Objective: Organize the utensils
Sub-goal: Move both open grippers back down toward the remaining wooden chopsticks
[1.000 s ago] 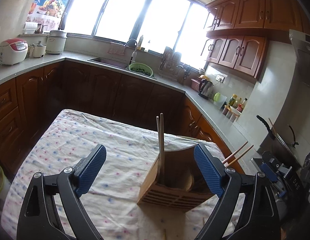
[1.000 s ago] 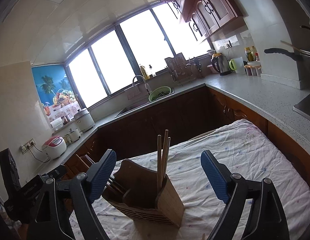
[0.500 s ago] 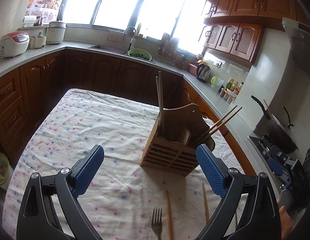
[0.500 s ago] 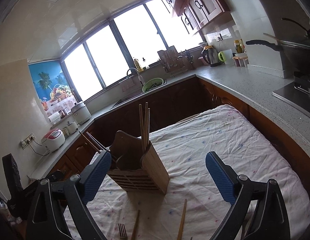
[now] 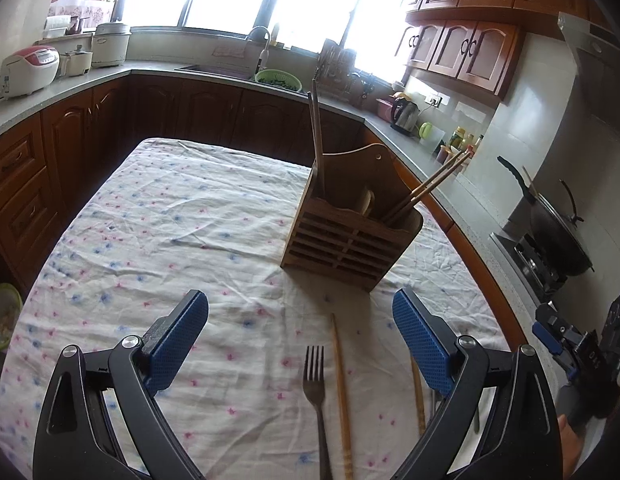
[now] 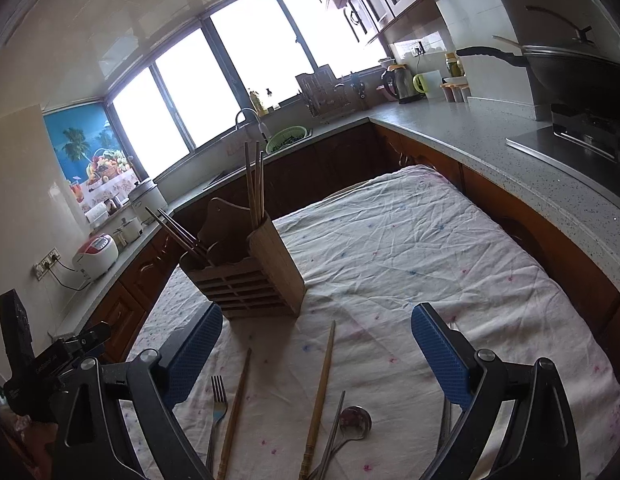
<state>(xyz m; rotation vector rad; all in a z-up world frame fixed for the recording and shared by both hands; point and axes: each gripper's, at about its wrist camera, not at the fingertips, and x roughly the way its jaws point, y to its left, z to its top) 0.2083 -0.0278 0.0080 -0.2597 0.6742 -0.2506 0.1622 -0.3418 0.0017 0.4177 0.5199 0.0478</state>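
Observation:
A slatted wooden utensil holder stands on the cloth-covered table; it also shows in the right wrist view. It holds upright chopsticks and leaning chopsticks. On the cloth in front lie a fork, a wooden chopstick and another chopstick. The right wrist view shows the fork, two chopsticks and a metal spoon. My left gripper and right gripper are open and empty above these utensils.
Kitchen counters with brown cabinets surround the table. A wok sits on the stove at right. A rice cooker stands on the left counter. A green bowl sits low beside the table's left edge.
Both grippers have pulled back from the holder and tilted down. The fork, chopsticks and spoon on the cloth have come into view. Both stay open.

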